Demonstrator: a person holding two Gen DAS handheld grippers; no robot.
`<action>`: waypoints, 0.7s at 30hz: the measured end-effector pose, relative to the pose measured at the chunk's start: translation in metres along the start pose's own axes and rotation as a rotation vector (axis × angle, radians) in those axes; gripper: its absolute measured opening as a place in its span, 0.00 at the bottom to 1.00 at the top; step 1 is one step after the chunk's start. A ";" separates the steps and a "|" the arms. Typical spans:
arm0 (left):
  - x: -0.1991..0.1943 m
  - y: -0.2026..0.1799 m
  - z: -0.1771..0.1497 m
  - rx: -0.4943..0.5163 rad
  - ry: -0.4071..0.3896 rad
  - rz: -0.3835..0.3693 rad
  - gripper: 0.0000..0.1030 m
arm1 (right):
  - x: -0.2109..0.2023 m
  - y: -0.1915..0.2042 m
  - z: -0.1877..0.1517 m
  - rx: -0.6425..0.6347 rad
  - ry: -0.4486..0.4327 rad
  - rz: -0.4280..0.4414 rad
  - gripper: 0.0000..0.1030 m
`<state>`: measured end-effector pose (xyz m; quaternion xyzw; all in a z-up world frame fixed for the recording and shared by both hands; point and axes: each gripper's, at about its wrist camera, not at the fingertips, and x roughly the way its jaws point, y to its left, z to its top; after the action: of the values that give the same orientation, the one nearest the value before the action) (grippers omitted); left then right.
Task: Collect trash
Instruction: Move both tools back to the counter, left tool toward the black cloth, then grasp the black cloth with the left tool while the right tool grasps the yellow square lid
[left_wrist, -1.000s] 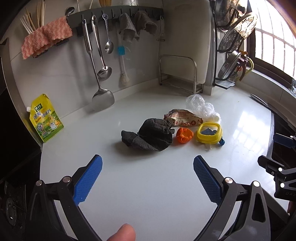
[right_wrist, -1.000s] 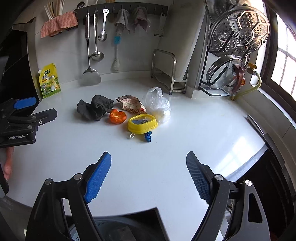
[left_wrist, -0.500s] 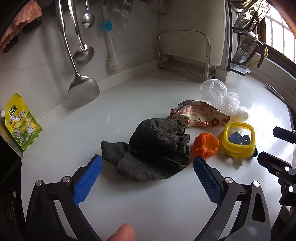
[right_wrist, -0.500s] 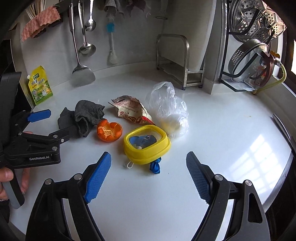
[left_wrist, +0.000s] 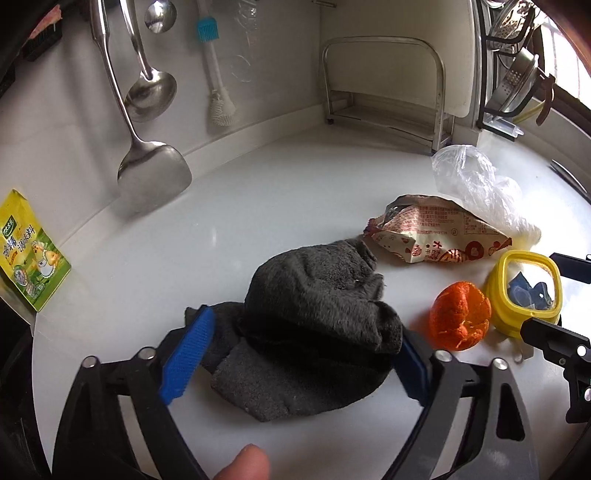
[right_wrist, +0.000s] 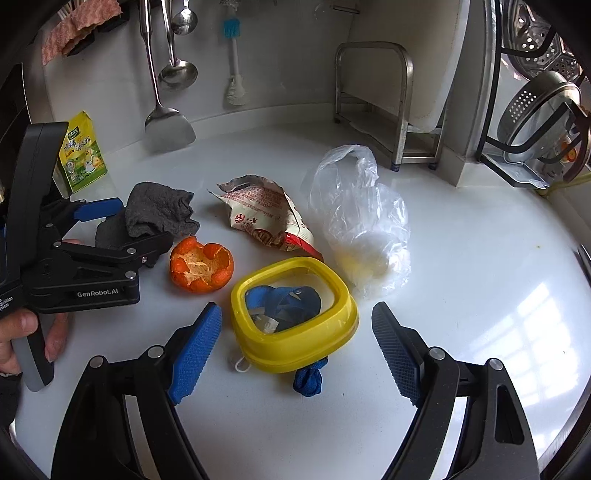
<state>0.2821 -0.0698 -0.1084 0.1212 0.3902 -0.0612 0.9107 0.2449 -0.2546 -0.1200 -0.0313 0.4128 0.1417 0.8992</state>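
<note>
Left wrist view, our left gripper (left_wrist: 295, 354) closing around the rag (left_wrist: 314, 321), not visibly clamped, our right gripper (right_wrist: 295, 350) open beside the yellow lid (right_wrist: 295, 354).

I see the trash bunched together on the white counter (right_wrist: 461, 258): a crumpled dark grey rag (left_wrist: 314, 317), an opened orange peel (right_wrist: 201, 264), a torn snack wrapper (right_wrist: 266, 216), a clear plastic bag (right_wrist: 362, 221), and a yellow-rimmed lid (right_wrist: 295, 314) over blue strap.

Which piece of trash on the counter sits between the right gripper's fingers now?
The yellow container with the blue strap inside lies between the open right gripper; orange peel, snack wrapper and plastic bag lie beyond.
</note>
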 end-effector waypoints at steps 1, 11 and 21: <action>0.001 0.001 0.000 0.001 0.004 0.009 0.70 | 0.002 0.000 0.000 -0.011 0.011 0.000 0.77; -0.008 0.016 -0.002 -0.065 0.018 -0.019 0.42 | -0.007 -0.005 0.000 -0.005 -0.004 0.045 0.67; -0.025 0.019 -0.008 -0.056 0.001 0.006 0.38 | -0.033 0.003 0.004 -0.009 -0.054 0.055 0.67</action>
<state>0.2631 -0.0492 -0.0926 0.0969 0.3919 -0.0473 0.9137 0.2265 -0.2588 -0.0930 -0.0202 0.3887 0.1689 0.9055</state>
